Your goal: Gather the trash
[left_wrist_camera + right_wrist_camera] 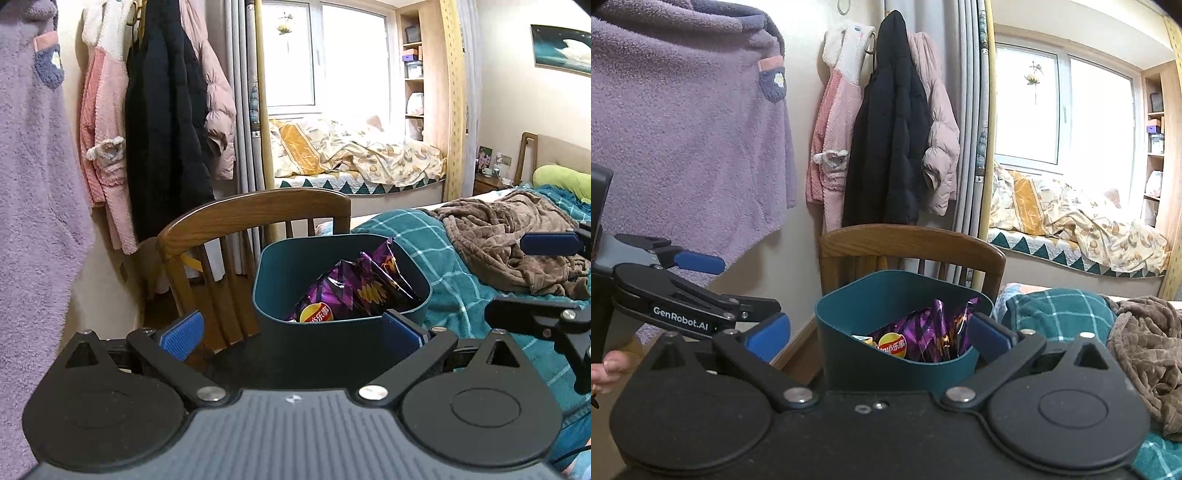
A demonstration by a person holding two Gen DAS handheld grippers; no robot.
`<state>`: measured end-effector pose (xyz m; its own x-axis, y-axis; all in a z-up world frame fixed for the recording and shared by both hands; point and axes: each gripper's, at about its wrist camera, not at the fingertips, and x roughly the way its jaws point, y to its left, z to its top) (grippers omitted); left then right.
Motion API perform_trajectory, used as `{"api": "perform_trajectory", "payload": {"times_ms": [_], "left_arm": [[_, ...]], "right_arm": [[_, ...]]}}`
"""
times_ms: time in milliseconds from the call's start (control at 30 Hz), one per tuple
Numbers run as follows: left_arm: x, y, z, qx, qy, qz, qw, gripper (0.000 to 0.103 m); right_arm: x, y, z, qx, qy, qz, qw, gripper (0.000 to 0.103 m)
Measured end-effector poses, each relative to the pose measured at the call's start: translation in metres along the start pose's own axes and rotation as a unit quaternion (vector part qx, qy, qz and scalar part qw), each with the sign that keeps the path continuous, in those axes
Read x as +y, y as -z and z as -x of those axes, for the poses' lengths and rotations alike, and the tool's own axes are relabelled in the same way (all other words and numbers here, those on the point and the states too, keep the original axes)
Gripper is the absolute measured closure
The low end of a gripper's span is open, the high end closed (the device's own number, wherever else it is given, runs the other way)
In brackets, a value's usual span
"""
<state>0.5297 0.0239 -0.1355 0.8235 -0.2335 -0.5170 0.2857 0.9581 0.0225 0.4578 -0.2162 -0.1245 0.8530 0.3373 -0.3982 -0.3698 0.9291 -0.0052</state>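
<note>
Both grippers, left and right, stand wide open, gripping nothing. Purple snack bags lie inside the teal bin.

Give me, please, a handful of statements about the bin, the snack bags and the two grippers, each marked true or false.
1. The teal bin holds purple snack bags. True.
2. The left gripper is clamped on a snack bag. False: its jaws stand wide open with nothing between the pads.
3. A wooden chair stands behind the bin. True.
4. The right gripper is shut. False: its jaws are wide open and hold nothing.
5. The bin lies tipped on its side on the floor. False: it stands upright, mouth up.
6. A brown blanket lies on the bed to the right of the bin. True.
</note>
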Motion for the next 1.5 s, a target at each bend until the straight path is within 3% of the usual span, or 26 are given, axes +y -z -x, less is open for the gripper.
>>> {"api": "perform_trajectory", "payload": {"times_ms": [200,867,1500], "left_arm": [[-0.001,-0.006,0.004,0.018,-0.001,0.008,0.9998,0.000],[0.008,-0.026,0.028,-0.011,-0.015,0.019,0.9997,0.000],[0.011,-0.027,0.027,-0.018,-0.023,0.015,0.9995,0.000]], "right_arm": [[-0.001,-0.005,0.003,0.015,0.001,-0.012,1.000,0.000],[0.003,-0.024,0.005,0.022,0.022,-0.009,0.999,0.000],[0.011,-0.036,0.000,0.013,0.010,-0.003,1.000,0.000]]}}
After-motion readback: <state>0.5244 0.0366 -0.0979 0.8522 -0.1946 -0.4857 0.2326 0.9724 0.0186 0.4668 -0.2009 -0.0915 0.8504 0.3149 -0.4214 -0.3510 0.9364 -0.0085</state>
